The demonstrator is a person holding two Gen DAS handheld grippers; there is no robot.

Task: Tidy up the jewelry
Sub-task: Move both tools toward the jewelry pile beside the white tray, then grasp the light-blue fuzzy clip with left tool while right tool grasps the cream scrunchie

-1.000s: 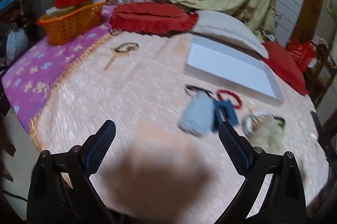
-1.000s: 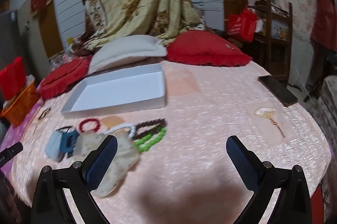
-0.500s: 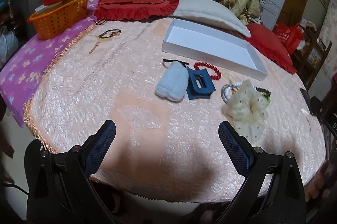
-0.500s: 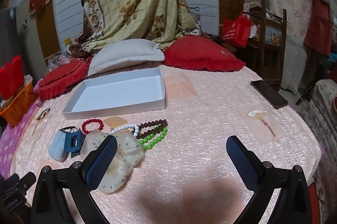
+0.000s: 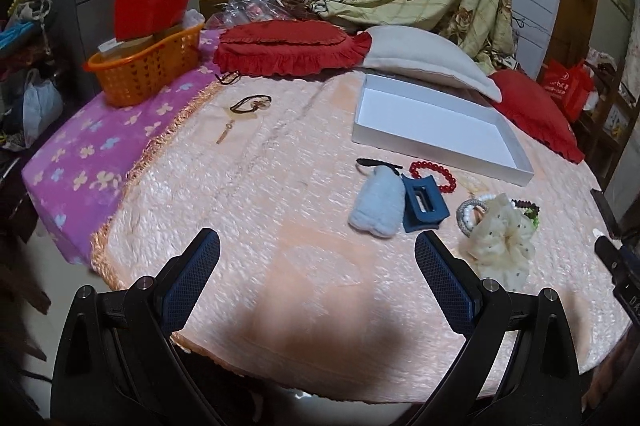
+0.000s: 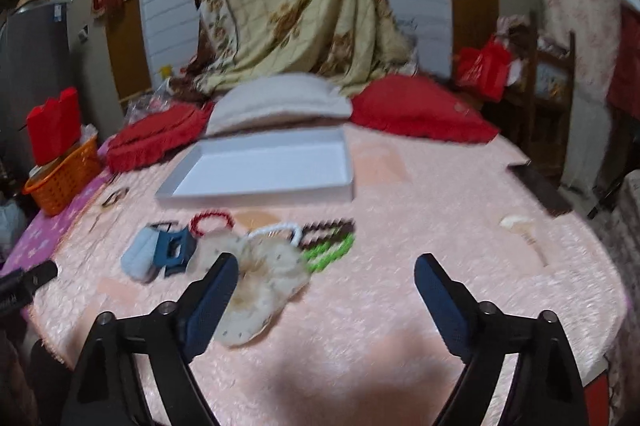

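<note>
Early in the task, nothing in the white tray [image 5: 436,129] yet; jewelry bunched on the pink surface [image 5: 280,193] just in front of the tray's near wall. Left hand-held gripper [image 5: 318,276] wide open, empty, hovering over bare cloth short of the pile. Right hand-held gripper [image 6: 326,292] also apart but jaws closing, nothing between them; left pad overlapping the cream scrunchie [image 6: 264,282] in view only, contact not clear, frame blurred. Likely step: approach and pick of first item. To do well: pick one piece at the edge of the cluster, not the middle; scrunchie soft and bulky, easy pinch from above, but lying on the white bead bracelet [image 6: 276,230] and beside the green beads [image 6: 330,252] and dark beads [image 6: 328,228], so risk of dragging strands along. Red bracelet [image 5: 434,175] thin and flat on cloth, needs low pinch across the strand. Blue claw clip [image 5: 420,205] touching pale blue fuzzy pouch [image 5: 378,205]; separate before lifting. Around: orange basket [image 5: 148,65] on purple cloth far left, red cushions [image 5: 288,45] and pillow [image 5: 428,57] behind tray, small brooch [image 5: 250,103] well apart at left, dark phone-like slab [image 6: 538,187] and pale fan charm [image 6: 518,224] at right. Path to tray unobstructed; tray wall low but must be cleared.
</note>
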